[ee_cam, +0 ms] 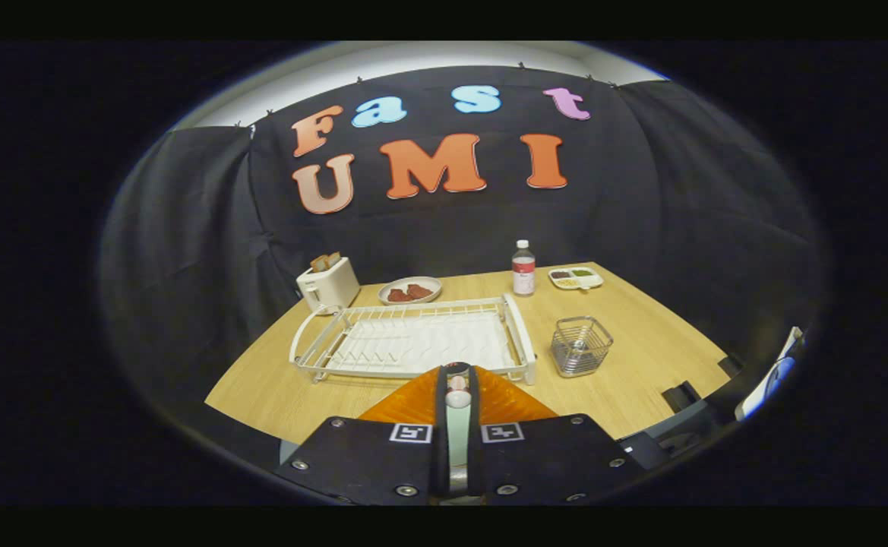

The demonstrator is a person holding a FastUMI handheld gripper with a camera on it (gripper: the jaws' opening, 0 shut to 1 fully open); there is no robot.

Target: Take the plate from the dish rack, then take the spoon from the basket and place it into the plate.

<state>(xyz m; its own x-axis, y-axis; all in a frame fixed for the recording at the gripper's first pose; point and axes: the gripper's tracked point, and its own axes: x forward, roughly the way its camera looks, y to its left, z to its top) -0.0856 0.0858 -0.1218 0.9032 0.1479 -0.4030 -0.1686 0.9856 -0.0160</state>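
Observation:
My gripper [456, 374] is shut on a pale-handled spoon [456, 433], whose handle runs back between the two fingers [440, 410]. Its rounded end shows at the fingertips. Right under the fingers lies an orange ribbed plate [508, 399] on the wooden table [641, 380], close to the table's near edge. Just beyond the fingertips stands the white dish rack [413, 342], with nothing in it. The wire basket [580, 346] stands to the right of the rack, ahead and right of the fingers.
Behind the rack are a white toaster [328, 285] with bread, a plate of meat [409, 290], a bottle [523, 267] and a divided dish [575, 278]. Bare table lies around the basket. Dark clamps [683, 395] sit at the table's right front edge.

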